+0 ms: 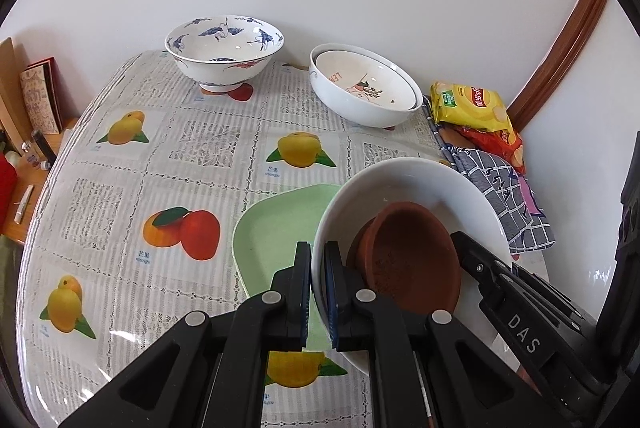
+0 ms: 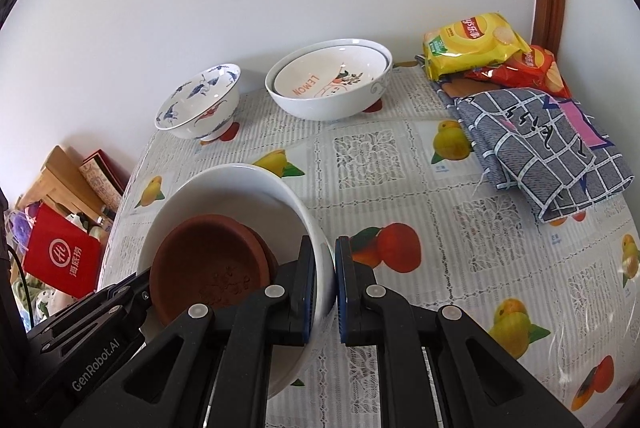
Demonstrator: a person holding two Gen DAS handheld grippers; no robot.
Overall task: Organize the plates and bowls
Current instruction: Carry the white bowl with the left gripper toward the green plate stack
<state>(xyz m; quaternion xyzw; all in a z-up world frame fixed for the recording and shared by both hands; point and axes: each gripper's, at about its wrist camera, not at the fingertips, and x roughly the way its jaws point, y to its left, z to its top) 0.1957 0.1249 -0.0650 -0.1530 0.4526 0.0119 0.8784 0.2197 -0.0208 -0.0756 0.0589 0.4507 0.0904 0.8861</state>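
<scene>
While both hands carry it over the worktop (image 1: 160,155), the white bowl (image 1: 404,179) hangs between the two tools, each clamped on an opposite side of its rim. At the left, the left hand-held gripper (image 1: 318,288) has its pads pressed together on the rim's left wall, one finger outside and one inside. A brown clay dish (image 1: 412,252) lies tilted in the bowl's hollow, and a green plate (image 1: 276,228) sits on the worktop under the bowl's left edge. At the right, the right hand-held gripper (image 2: 324,288) pinches the opposite wall the same way. Ahead of both, well apart from the load, stand a crane-patterned bowl (image 2: 200,103) to the left and nested white bowls (image 2: 328,83) to the right. Neither hand is nearer; stacking likely means travelling forward, level.
</scene>
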